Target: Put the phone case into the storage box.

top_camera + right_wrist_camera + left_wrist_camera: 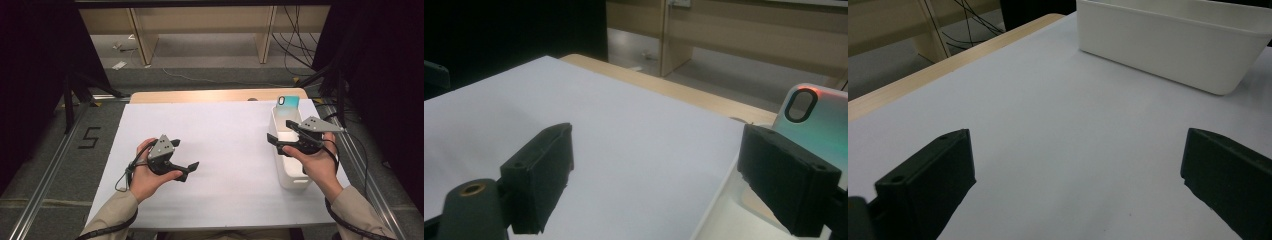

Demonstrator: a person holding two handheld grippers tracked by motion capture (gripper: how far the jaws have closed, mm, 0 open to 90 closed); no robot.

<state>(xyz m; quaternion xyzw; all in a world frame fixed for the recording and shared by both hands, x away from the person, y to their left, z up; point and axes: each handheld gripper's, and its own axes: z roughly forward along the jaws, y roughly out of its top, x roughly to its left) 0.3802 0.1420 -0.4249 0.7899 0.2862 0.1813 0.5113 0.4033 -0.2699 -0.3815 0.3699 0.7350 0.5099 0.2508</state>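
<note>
Right tool (281,142) hovering spread by the phone case (288,103), upper right of frame.
Case is looking light, stiff, slippery; pinching its top edge seems best, while left tool (191,170) is idling spread over the table (225,130).

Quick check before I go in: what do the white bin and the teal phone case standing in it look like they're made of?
White bin: probably moulded plastic, smooth and matt, with thin walls, rounded corners and a rolled rim. Phone case: looks like glossy plastic or silicone, teal fading to pale, with a dark-ringed camera cutout; which of the two is hard to tell. Both tongs are open: right tongs over the bin, left tongs over the table.
</note>
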